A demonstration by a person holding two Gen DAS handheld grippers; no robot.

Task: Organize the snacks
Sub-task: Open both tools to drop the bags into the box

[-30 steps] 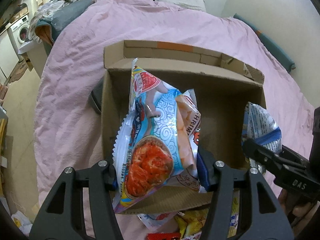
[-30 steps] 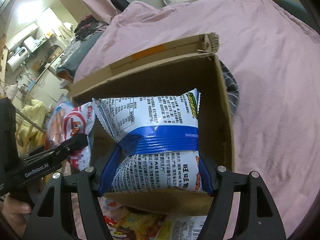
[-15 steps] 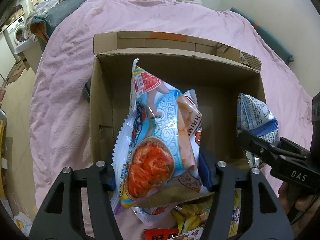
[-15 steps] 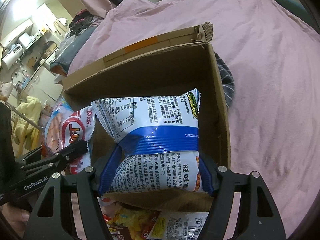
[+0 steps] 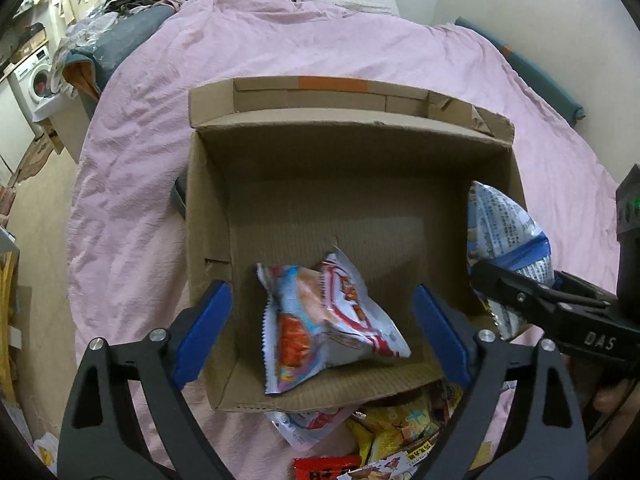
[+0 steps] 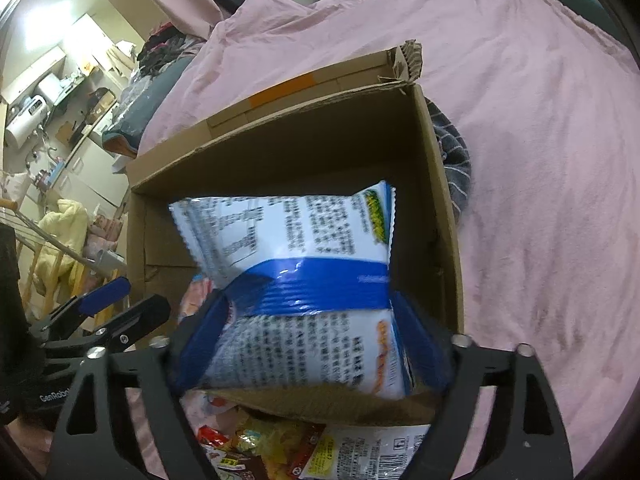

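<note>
- Left gripper [image 5: 322, 322]: jaws spread wide over the near edge of the cardboard box [image 5: 208, 248], holding nothing.
- Shrimp chip bag [image 5: 328, 320]: lying on the box floor, near the front wall.
- Right gripper [image 6: 310, 344]: pinching a blue-and-white snack bag [image 6: 296, 280], held above the box's right side.
- More snack packets [image 5: 396, 436] lie on the pink bedspread [image 5: 132, 168] just before the box.

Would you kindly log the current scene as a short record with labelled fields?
surface: pink bedspread
container: open cardboard box
in box: shrimp chip bag, lying on the box floor
left gripper: open, nothing between its fingers, above the near box edge
right gripper: shut on blue-and-white snack bag, held over the box
outside box: pile of snack packets by the near wall
</note>
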